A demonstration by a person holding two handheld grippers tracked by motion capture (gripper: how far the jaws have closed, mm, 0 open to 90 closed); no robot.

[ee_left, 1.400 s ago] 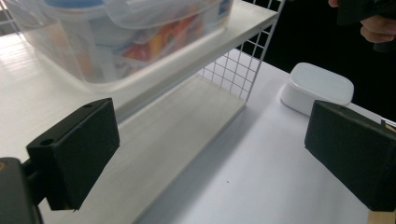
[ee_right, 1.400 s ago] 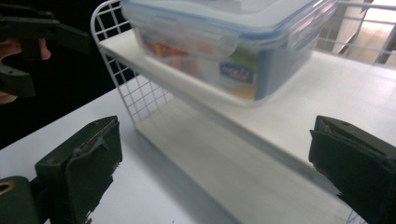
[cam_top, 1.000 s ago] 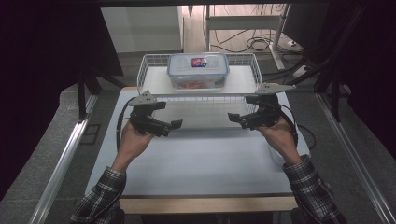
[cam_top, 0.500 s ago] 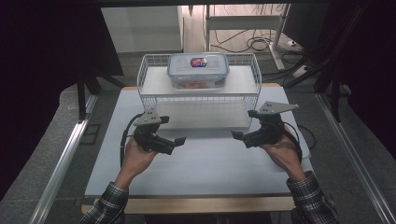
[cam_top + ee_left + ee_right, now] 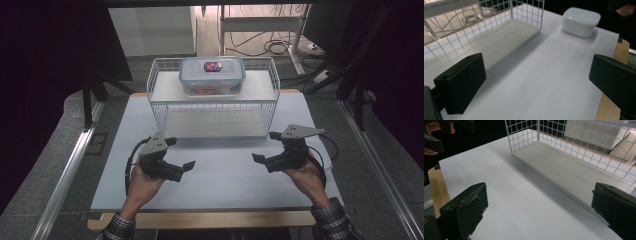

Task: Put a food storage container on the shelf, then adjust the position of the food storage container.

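My left gripper (image 5: 180,154) hovers over the white table (image 5: 225,175) at the front left, held open with nothing between its jaws. My right gripper (image 5: 266,146) mirrors it at the front right, also open and empty. In the left gripper view the gripper (image 5: 537,85) faces along the table toward a white lidded tub (image 5: 580,21). In the right gripper view the gripper (image 5: 541,207) faces the lower shelf (image 5: 574,170) of the wire rack. A clear box with a blue-rimmed lid (image 5: 212,75) rests on the rack's top shelf.
The white wire rack (image 5: 160,107) stands at the back middle of the table, its lower shelf bare. The white tub (image 5: 325,152) sits by the right hand, partly hidden behind it. A wooden strip (image 5: 210,218) edges the table's front. Cables lie on the floor behind.
Both grippers have drawn back from the rack's front toward the near edge of the table. Their jaws stay open and empty.
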